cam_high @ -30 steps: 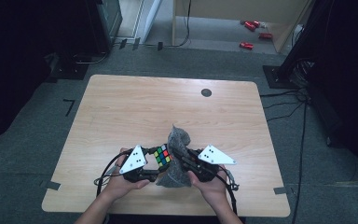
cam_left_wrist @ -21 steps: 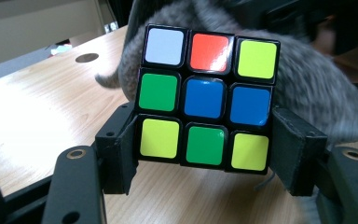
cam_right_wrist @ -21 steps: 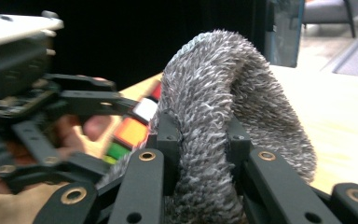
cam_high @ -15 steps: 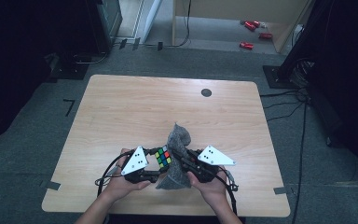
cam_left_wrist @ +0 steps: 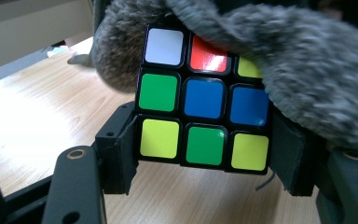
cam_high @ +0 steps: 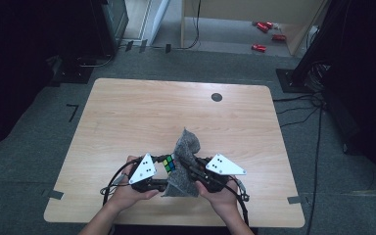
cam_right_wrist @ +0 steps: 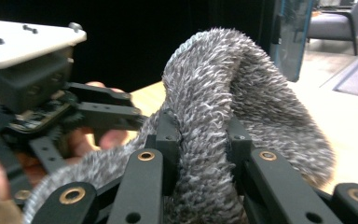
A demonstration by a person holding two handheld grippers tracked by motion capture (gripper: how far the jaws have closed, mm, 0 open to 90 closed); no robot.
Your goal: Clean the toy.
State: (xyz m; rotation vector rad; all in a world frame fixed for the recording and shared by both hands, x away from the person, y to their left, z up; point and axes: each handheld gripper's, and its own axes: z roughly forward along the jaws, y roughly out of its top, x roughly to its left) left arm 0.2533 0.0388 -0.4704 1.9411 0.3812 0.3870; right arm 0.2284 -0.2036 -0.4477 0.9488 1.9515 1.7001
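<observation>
Wiping is underway: left hand-held gripper (cam_left_wrist: pixel 205 186) clamps the cube (cam_left_wrist: pixel 204 105), right hand-held gripper (cam_right_wrist: pixel 200 140) pinches the cloth (cam_right_wrist: pixel 223 93) at the cube's 3 o'clock; next, rub across its faces.

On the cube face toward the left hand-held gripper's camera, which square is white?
The top-left square of the Rubik's cube. No other visible square there is white; they are red, green, blue or yellow, and the grey cloth partly covers the top row.
</observation>
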